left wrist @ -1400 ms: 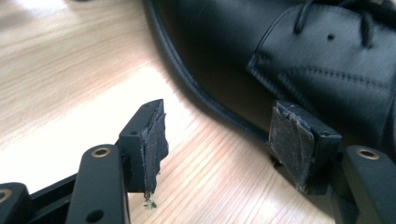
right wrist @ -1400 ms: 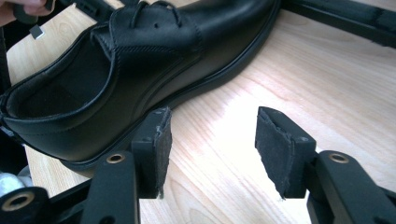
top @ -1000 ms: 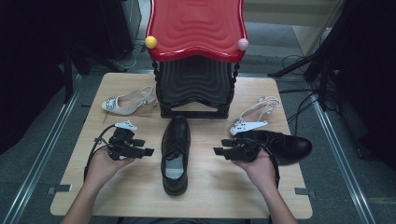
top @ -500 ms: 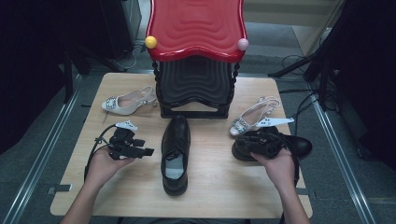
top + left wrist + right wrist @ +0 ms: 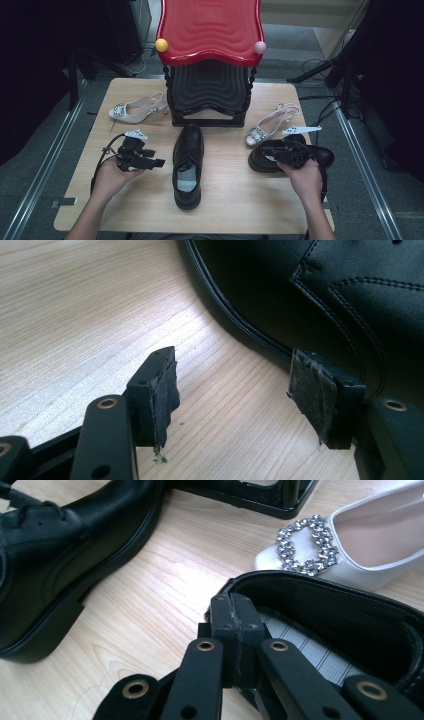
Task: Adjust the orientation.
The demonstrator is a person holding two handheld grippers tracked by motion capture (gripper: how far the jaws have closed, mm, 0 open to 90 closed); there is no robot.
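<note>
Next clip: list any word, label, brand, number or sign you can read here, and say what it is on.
None can be read.
Black shoe in the middle: no brand or size mark shows, and its insole looks plain.
Black shoe at the right gripper: striped lining, no lettering visible.
White shoes: rhinestone buckles only.
Red-topped stand: no label.
Table: bare wood.

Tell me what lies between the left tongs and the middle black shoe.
Bare wood of the table; the left tongs stand open just short of the black shoe, seen in the left gripper view.
</note>
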